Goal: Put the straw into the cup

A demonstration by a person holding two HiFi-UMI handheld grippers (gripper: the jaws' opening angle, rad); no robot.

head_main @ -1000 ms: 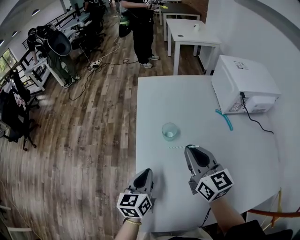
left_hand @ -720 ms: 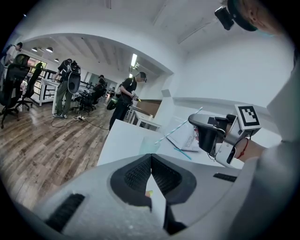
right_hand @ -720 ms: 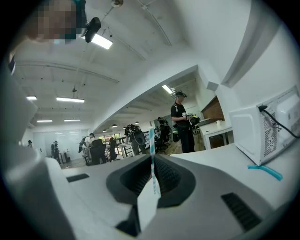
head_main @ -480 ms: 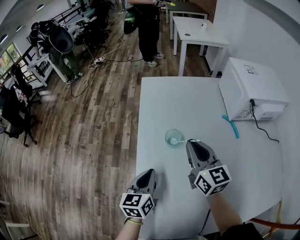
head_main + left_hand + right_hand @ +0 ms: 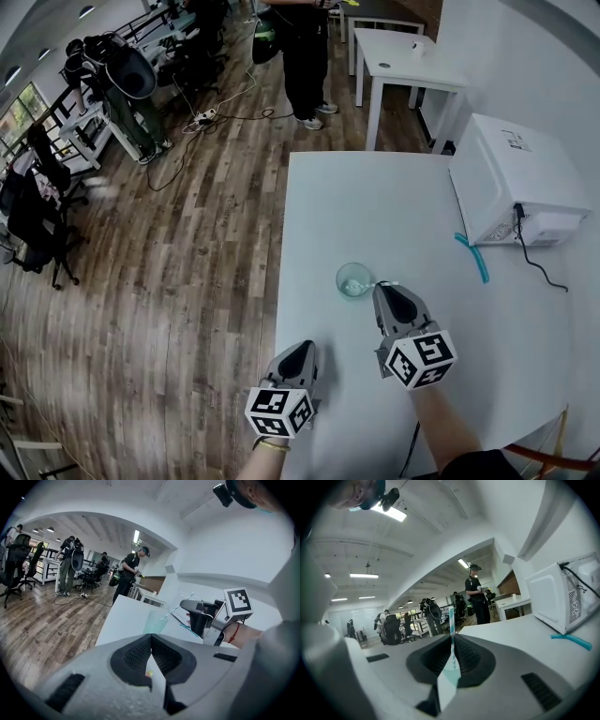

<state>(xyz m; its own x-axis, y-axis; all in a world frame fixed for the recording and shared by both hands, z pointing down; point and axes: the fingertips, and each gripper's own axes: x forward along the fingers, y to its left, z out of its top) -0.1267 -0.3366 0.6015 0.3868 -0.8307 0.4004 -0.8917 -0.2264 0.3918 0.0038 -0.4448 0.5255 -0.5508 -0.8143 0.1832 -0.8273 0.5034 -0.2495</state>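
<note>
Work surface: one white table [image 5: 375, 206], which I face from its near edge. A second, smaller white table [image 5: 408, 61] stands beyond it on the wood floor.

Appliances: one white microwave [image 5: 516, 169] sits at the table's right side.

Grippers: two.
- My left gripper [image 5: 305, 345] is low over the near left part of the table. Its jaws are pressed together with nothing between them, as the left gripper view confirms [image 5: 151, 641].
- My right gripper [image 5: 382, 289] is just beside the cup. Its jaws are clamped on the striped straw [image 5: 451, 620], which rises from between the pads.

Cups: one clear cup [image 5: 354, 279], upright near the table's middle, just left of my right gripper.

Straws: two.
- The striped straw runs from my right jaws toward the cup. Its free end is at the cup's rim, and I cannot tell whether it is inside.
- One teal straw [image 5: 472, 257] lies flat on the table just in front of the microwave, well apart from the cup.
</note>
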